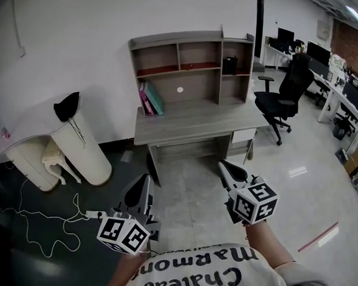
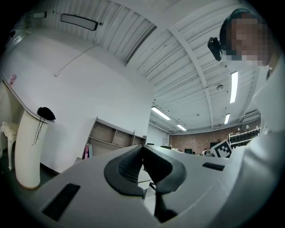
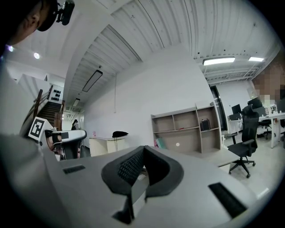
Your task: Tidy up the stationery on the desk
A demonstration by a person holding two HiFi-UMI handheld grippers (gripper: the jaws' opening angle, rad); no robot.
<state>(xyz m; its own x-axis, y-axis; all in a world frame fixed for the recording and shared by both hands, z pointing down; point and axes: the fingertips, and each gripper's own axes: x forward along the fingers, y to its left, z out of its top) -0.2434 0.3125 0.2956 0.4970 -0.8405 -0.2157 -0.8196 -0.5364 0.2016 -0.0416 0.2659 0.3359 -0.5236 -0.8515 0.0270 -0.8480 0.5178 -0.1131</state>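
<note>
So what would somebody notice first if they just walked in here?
The grey desk with shelves on top stands against the white wall in the middle, with pink and teal books leaning at its left end. A black office chair sits to its right. Down at the bottom, the left gripper and right gripper point forward, both shut and empty.

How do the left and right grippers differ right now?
The left gripper hangs over dark floor beside a white cable; the right gripper is over pale floor, nearer the desk. The left's view shows mostly wall and ceiling; the right's shows the desk and a chair. Both are shut and empty.
</note>
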